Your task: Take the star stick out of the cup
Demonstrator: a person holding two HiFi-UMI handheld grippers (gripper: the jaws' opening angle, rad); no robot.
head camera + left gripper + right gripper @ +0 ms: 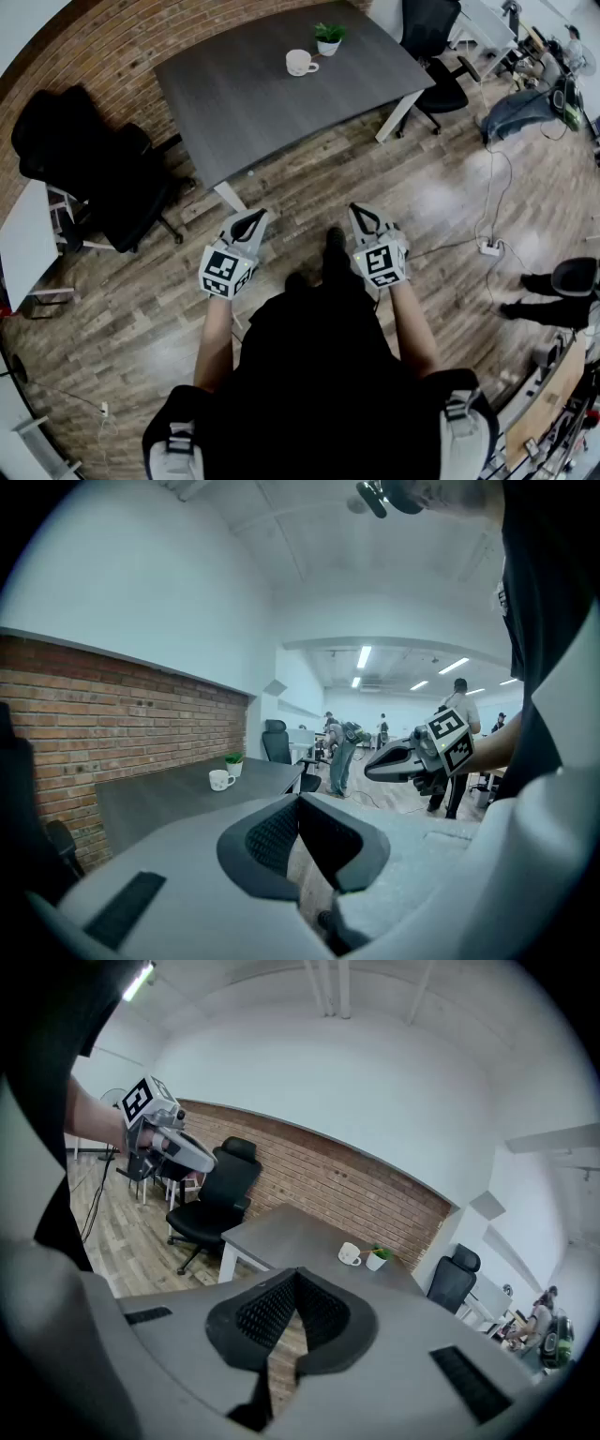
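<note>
A white cup [300, 62] stands at the far end of the dark grey table [244, 103], next to a small potted plant [328, 37]. A thin stick seems to lean out of the cup toward the plant, too small to make out a star. Both grippers are held over the wooden floor, well short of the table. My left gripper [257, 217] and right gripper [357, 209] are both shut with nothing in them. In the left gripper view the cup [220, 779] is far ahead beyond the closed jaws [298, 799]. The right gripper view shows the cup [350, 1254] beyond its closed jaws [297, 1272].
Black office chairs [103, 178] stand left of the table by the brick wall [112, 47], and another chair [436, 66] at its right end. A white side table [23, 244] is at the left. A power strip with cable [489, 248] lies on the floor. People stand far off.
</note>
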